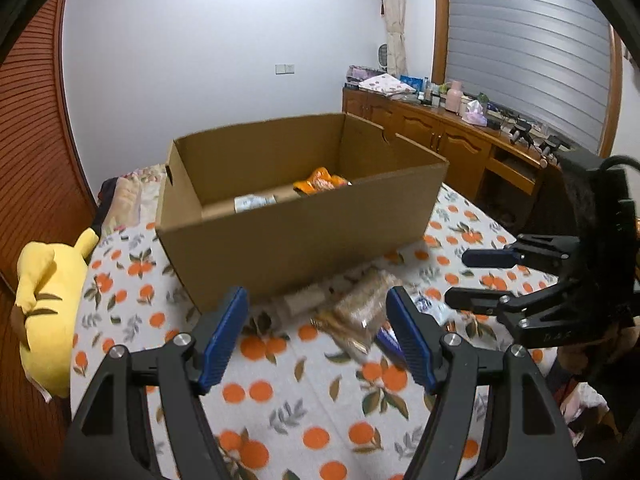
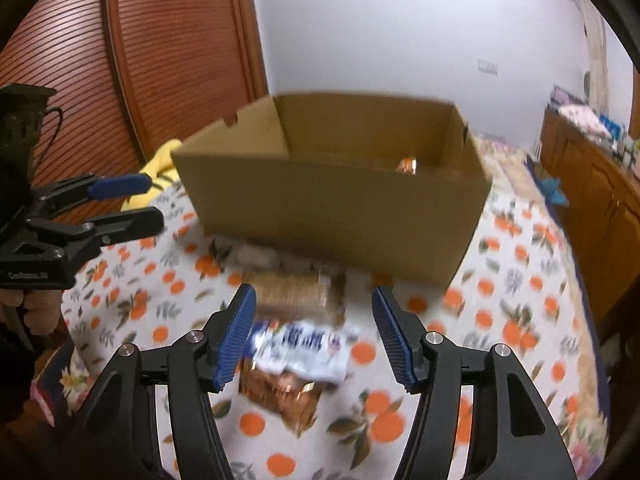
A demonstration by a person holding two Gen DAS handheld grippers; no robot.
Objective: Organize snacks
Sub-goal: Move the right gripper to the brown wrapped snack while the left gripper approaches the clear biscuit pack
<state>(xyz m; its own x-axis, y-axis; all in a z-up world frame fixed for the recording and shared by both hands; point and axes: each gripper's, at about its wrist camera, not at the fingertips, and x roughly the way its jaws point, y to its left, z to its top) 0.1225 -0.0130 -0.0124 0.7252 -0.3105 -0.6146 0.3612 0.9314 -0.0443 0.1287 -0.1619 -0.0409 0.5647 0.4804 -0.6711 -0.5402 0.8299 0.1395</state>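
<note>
An open cardboard box (image 1: 296,236) stands on the orange-print tablecloth; it also shows in the right wrist view (image 2: 332,200). Inside lie an orange snack bag (image 1: 320,181) and a pale packet (image 1: 254,202). Loose snacks lie in front of the box: a clear cracker pack (image 1: 360,312), a blue-and-white packet (image 2: 304,350) and a brown packet (image 2: 280,394) under it. My left gripper (image 1: 316,336) is open and empty above the cracker pack. My right gripper (image 2: 314,338) is open and empty over the blue-and-white packet; it shows in the left wrist view (image 1: 460,280).
A yellow plush toy (image 1: 48,300) lies at the table's left edge. A wooden sideboard (image 1: 440,136) with clutter runs along the right wall. A slatted wooden door (image 2: 160,60) is behind the box on the left.
</note>
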